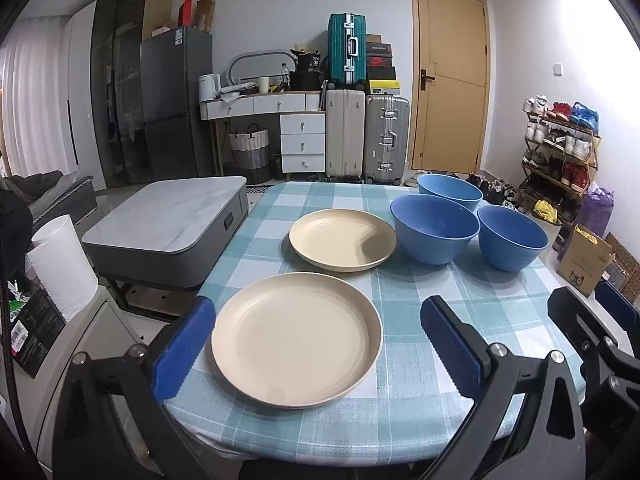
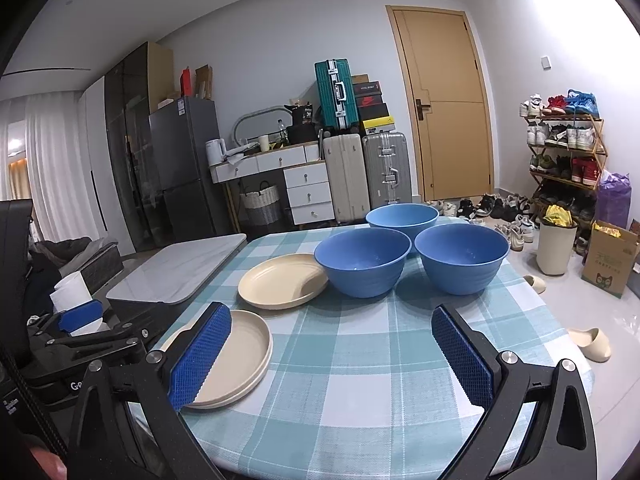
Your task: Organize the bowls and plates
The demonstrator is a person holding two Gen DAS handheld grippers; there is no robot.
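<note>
Between the wide-spread fingers of the left gripper [image 1: 316, 348] lies the near plate [image 1: 297, 339], flat on the checked table [image 1: 440, 432]. Just ahead sits the far plate [image 1: 342, 239]; 3 blue bowls [image 1: 435, 229] cluster ahead to its right. Beside it, the right gripper [image 2: 332, 354] also gapes, holding nothing, bowls ahead. Left looks better placed for the plates.

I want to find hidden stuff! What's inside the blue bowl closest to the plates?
The blue bowl looks empty: bare blue inside and a tiny pale speck. Its near wall hides part of the bottom, so something small could sit there unseen.
</note>
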